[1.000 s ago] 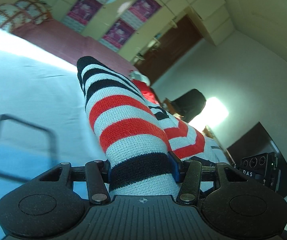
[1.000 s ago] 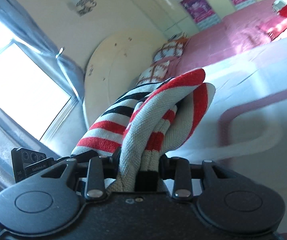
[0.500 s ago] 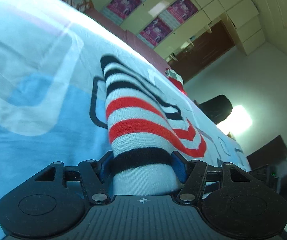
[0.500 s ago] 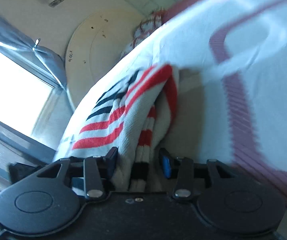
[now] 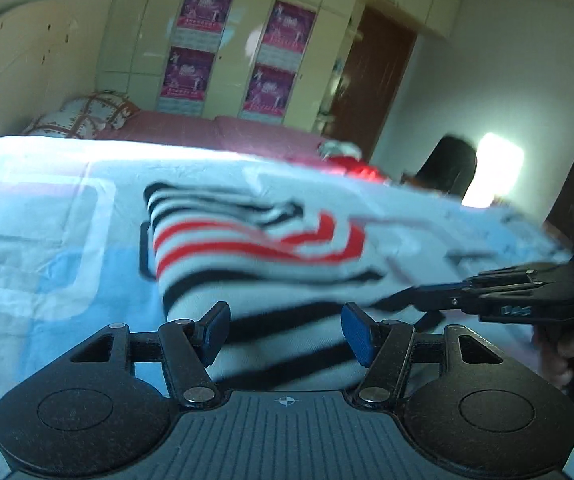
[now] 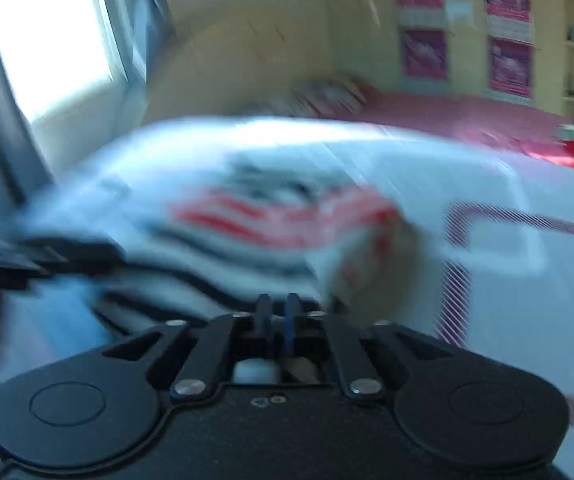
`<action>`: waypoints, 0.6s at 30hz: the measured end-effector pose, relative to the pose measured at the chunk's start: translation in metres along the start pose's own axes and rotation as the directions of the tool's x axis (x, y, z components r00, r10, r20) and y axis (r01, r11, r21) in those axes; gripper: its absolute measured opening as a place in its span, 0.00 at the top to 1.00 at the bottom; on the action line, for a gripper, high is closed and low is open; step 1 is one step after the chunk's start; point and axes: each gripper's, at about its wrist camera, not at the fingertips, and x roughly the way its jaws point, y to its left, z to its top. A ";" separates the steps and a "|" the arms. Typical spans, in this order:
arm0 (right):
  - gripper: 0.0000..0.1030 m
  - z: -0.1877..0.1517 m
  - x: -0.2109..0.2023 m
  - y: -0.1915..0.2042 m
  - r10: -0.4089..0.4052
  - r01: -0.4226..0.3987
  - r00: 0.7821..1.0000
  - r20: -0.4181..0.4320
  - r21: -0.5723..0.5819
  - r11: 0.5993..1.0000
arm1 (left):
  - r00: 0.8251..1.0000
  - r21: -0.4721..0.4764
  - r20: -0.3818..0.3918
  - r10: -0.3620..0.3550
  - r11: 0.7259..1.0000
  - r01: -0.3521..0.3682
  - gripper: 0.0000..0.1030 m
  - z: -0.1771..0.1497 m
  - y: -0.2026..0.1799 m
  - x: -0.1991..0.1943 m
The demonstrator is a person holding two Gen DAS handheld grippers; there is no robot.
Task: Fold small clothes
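A folded striped garment [image 5: 255, 248] lies mid-bed on the sheet [image 5: 39, 240]; the left gripper [image 5: 285, 330] gapes apart, the right gripper [image 6: 277, 320] is pinched together, empty. A retreating finger may snag the near hem and undo the fold.

Before my left gripper [image 5: 285, 330] the striped garment [image 5: 247, 248] lay flat on the bedsheet [image 5: 47, 240] and filled the way between my spread fingers. On its right side my right gripper [image 5: 407, 294] reached in low and blocked that side. To the left the sheet was bare, free to pass.
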 end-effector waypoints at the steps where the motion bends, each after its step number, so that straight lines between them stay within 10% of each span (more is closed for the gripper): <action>1: 0.98 -0.011 0.009 -0.002 -0.044 0.044 0.998 -0.049 -0.005 0.999 | 0.999 0.028 -0.030 0.021 0.999 -0.020 0.41 -0.007 -0.003 0.005; 7: 0.98 -0.047 0.009 -0.009 -0.077 0.082 0.995 -0.071 0.072 0.994 | 0.999 0.125 -0.013 0.039 0.991 -0.037 0.41 -0.028 -0.004 -0.004; 13: 0.90 -0.004 -0.044 0.015 -0.069 0.063 0.976 0.205 0.033 0.997 | 0.995 0.018 0.094 -0.012 1.000 0.011 0.41 0.003 0.011 -0.019; 16: 0.86 0.009 -0.027 0.029 -0.037 0.049 0.981 0.190 -0.060 0.997 | 0.999 0.058 0.043 0.001 0.998 -0.003 0.41 0.010 0.004 0.003; 18: 1.00 0.005 -0.002 0.029 -0.069 0.075 0.995 0.068 -0.097 0.992 | 0.999 0.091 0.010 0.035 0.995 -0.036 0.41 0.005 -0.005 0.013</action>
